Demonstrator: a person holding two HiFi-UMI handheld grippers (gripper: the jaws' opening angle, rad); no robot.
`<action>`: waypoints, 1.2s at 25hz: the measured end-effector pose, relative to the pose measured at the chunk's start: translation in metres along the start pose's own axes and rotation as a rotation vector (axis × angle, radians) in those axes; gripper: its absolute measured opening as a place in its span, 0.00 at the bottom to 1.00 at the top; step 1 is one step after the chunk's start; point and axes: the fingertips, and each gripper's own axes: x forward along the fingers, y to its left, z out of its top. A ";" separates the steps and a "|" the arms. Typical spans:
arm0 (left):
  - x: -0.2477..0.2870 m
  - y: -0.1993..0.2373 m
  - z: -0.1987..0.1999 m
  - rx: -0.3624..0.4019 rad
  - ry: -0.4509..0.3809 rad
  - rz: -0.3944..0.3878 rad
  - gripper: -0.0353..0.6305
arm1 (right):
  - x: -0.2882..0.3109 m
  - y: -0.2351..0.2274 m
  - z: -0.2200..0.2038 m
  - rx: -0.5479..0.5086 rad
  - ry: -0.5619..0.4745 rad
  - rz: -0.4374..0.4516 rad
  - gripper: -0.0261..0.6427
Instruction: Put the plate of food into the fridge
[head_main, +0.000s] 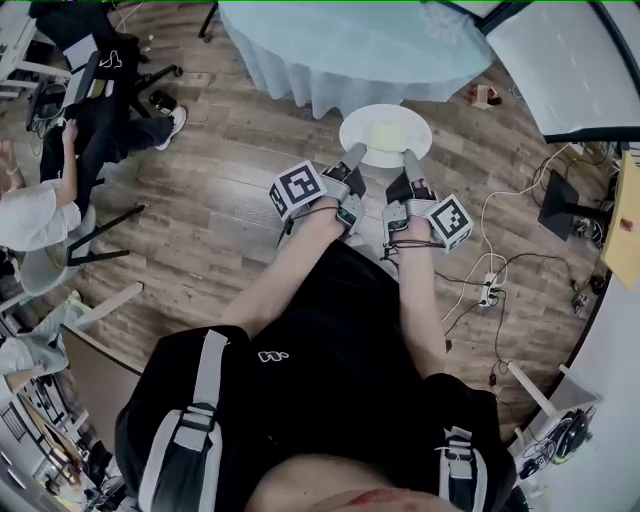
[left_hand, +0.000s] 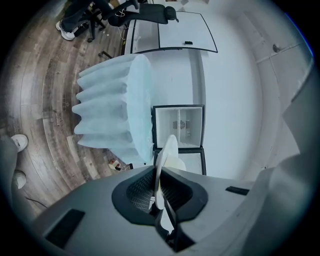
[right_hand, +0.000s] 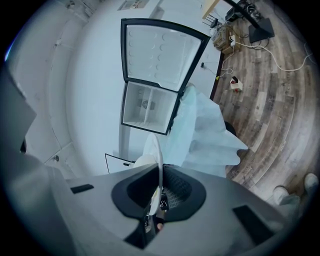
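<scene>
A round white plate (head_main: 385, 133) with pale food on it hangs above the wooden floor, just in front of the table with the light blue cloth (head_main: 350, 45). My left gripper (head_main: 352, 158) is shut on the plate's near left rim. My right gripper (head_main: 408, 160) is shut on its near right rim. In the left gripper view the plate (left_hand: 167, 157) shows edge-on between the pads of the left gripper (left_hand: 159, 192), with the open fridge (left_hand: 179, 125) beyond it. In the right gripper view the plate (right_hand: 156, 152) is clamped in the right gripper (right_hand: 159, 192), below the fridge's open compartment (right_hand: 147, 107).
The fridge door (right_hand: 160, 52) stands swung open. The draped table (left_hand: 117, 110) stands between me and the fridge's left side. A seated person (head_main: 40, 200) and chairs are at the left. Cables and a power strip (head_main: 490, 288) lie on the floor to the right, near a dark monitor (head_main: 560, 205).
</scene>
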 end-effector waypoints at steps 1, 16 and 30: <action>0.002 -0.002 0.010 0.000 0.001 -0.001 0.09 | 0.008 0.004 -0.001 -0.008 -0.002 -0.001 0.08; 0.040 -0.025 0.052 0.021 0.082 -0.019 0.08 | 0.055 0.032 0.016 -0.032 -0.091 0.002 0.08; 0.125 -0.033 0.114 0.031 0.000 0.002 0.08 | 0.152 0.027 0.073 -0.032 -0.006 0.031 0.08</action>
